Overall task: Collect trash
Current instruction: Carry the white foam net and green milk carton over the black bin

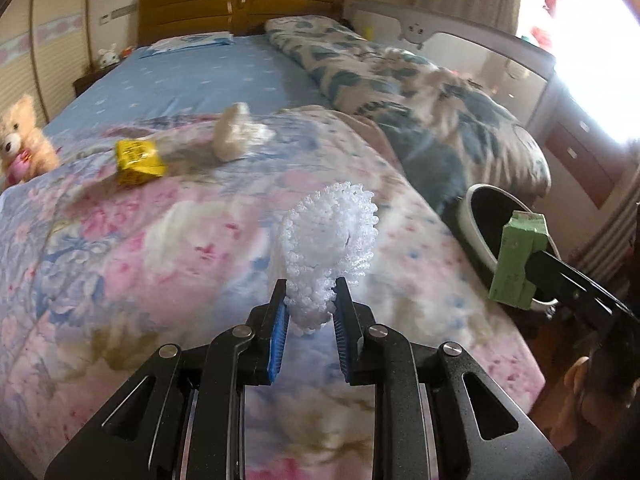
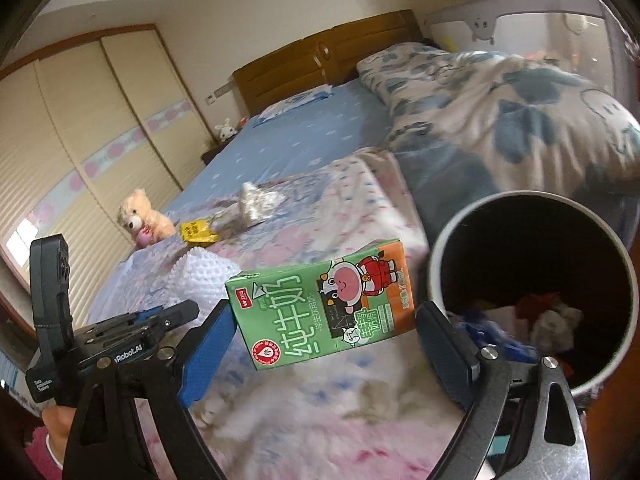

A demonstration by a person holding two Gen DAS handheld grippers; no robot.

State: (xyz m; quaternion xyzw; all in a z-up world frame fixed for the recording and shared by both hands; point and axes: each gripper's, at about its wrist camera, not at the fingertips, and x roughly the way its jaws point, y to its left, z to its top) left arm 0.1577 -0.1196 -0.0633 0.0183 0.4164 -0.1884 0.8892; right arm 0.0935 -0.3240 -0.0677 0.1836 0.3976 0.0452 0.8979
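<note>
My left gripper (image 1: 310, 302) is shut on a white foam fruit net (image 1: 330, 236) and holds it above the flowered quilt; the net also shows in the right wrist view (image 2: 200, 280). My right gripper (image 2: 324, 320) is shut on a green milk carton (image 2: 320, 308), held lengthwise between the blue pads, just left of the round white trash bin (image 2: 448, 252). The carton (image 1: 516, 260) and bin (image 1: 476, 220) show at the right of the left wrist view. A yellow wrapper (image 1: 138, 162) and a crumpled clear bag (image 1: 236, 134) lie farther up the bed.
The bin holds several pieces of trash (image 2: 552, 320). A teddy bear (image 1: 24, 140) sits at the bed's left edge. A blue-patterned duvet (image 1: 420, 100) is heaped on the right. A wooden headboard (image 1: 240, 8) and wardrobe doors (image 2: 80, 140) stand behind.
</note>
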